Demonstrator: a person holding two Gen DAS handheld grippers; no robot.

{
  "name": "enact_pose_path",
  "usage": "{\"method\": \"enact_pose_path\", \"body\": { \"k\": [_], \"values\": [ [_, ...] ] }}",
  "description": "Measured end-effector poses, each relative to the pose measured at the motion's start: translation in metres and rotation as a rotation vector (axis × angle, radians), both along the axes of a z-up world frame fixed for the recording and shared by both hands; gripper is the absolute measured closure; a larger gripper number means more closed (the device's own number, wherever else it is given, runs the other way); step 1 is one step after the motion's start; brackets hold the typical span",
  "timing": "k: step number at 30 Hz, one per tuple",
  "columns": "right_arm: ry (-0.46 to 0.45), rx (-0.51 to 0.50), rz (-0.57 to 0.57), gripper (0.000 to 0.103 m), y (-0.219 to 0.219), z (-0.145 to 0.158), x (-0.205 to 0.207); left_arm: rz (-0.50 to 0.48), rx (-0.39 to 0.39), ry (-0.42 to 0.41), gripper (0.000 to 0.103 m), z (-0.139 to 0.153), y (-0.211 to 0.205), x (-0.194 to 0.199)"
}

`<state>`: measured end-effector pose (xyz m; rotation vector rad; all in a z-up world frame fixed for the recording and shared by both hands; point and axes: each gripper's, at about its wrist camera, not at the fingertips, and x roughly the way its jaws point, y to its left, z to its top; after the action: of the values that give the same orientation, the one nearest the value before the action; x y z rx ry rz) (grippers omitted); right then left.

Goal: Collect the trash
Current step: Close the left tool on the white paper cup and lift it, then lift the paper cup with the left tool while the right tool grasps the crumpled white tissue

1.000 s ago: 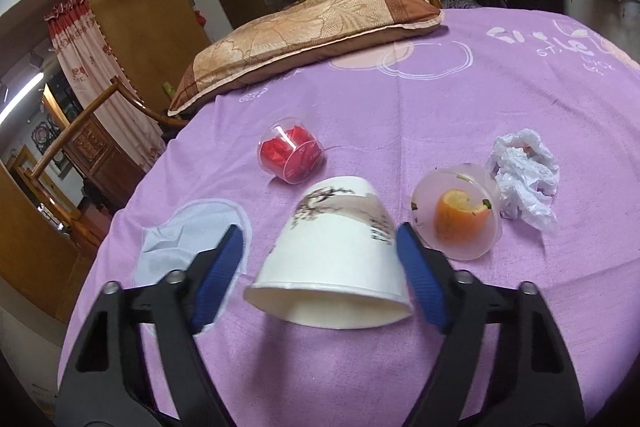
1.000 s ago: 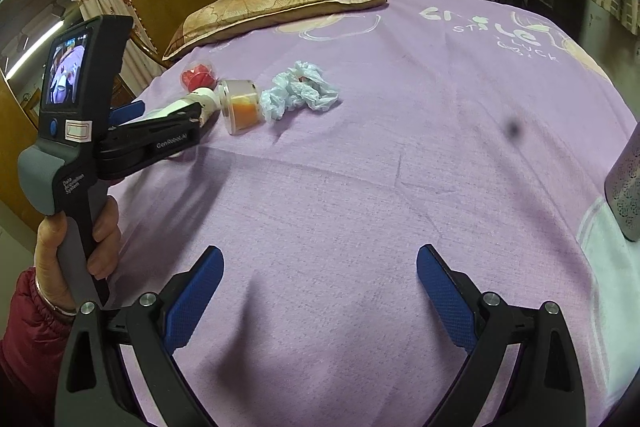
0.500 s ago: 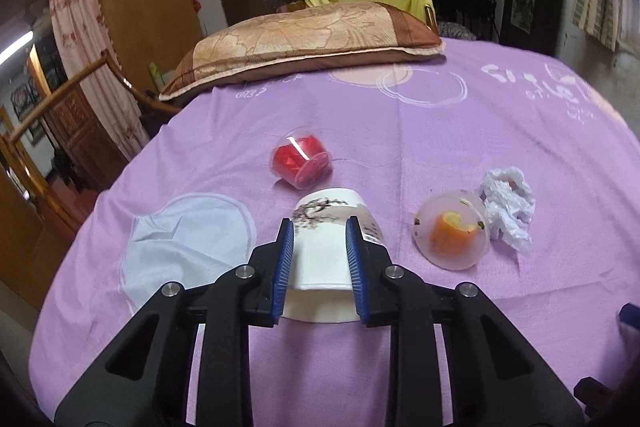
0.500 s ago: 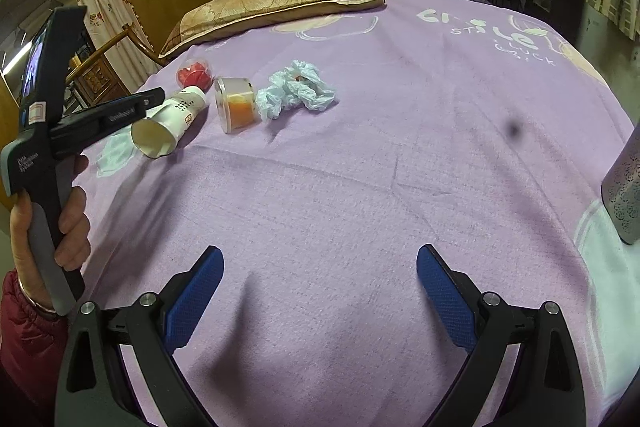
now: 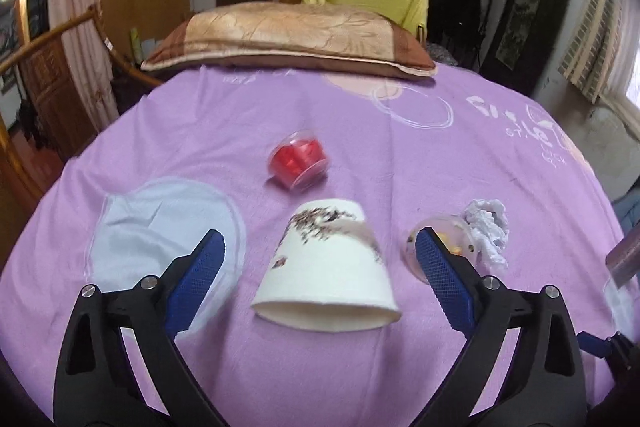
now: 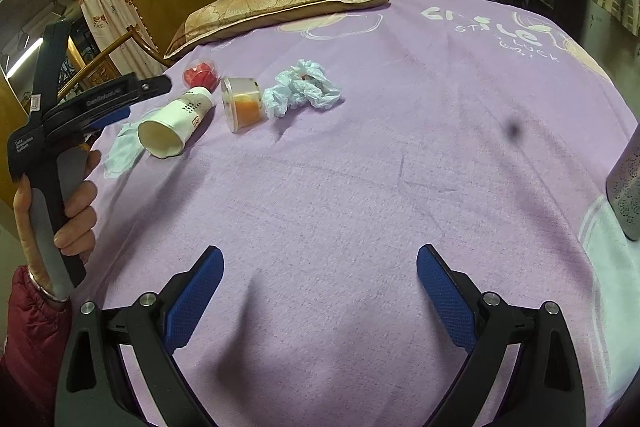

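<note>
Half a second ago the left gripper [image 5: 320,259] had its blue ribbed pads pinched together just short of the white paper cup [image 5: 328,275]; its jaws have just been opening and now stand wide apart, with the cup lying between them but touched by neither pad. The cup lies on its side on the purple bedsheet [image 5: 400,155], its open rim toward the left wrist camera, a brown printed pattern on its smooth wall. Beyond the cup sits a small clear plastic tub holding something red [image 5: 298,161]. To the cup's right a second clear tub with an orange piece inside [image 5: 452,243] is partly hidden by the right-hand pad, and a crumpled white plastic wrapper [image 5: 488,231] touches it. Left of the cup is a pale blue round patch [image 5: 160,227] (printed on the sheet, apparently). Far behind the cup lies a brown and tan pillow [image 5: 288,39]. The right gripper [image 6: 320,287] hovers spread and empty over bare sheet, well away from the cup.
</note>
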<state>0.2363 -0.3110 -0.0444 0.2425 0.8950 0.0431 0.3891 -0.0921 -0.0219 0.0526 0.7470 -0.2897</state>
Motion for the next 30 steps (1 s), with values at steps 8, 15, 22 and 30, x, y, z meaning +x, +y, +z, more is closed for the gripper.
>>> {"method": "enact_pose_path", "body": {
  "k": [8, 15, 22, 30],
  "values": [
    [-0.011, -0.011, 0.001, 0.007, 0.001, -0.001, 0.000, 0.035, 0.149, 0.131, 0.019, -0.038, -0.014, 0.020],
    [-0.040, -0.049, 0.008, 0.007, 0.005, -0.003, 0.001, 0.099, 0.062, 0.131, 0.023, -0.027, 0.015, 0.024],
    [-0.045, 0.029, -0.030, 0.007, 0.000, 0.015, 0.031, 0.188, 0.035, 0.100, 0.023, -0.015, 0.040, 0.023],
    [-0.062, 0.116, -0.138, 0.019, -0.011, 0.023, 0.135, 0.222, 0.020, 0.114, 0.023, -0.016, 0.051, 0.030]
  ]
}}
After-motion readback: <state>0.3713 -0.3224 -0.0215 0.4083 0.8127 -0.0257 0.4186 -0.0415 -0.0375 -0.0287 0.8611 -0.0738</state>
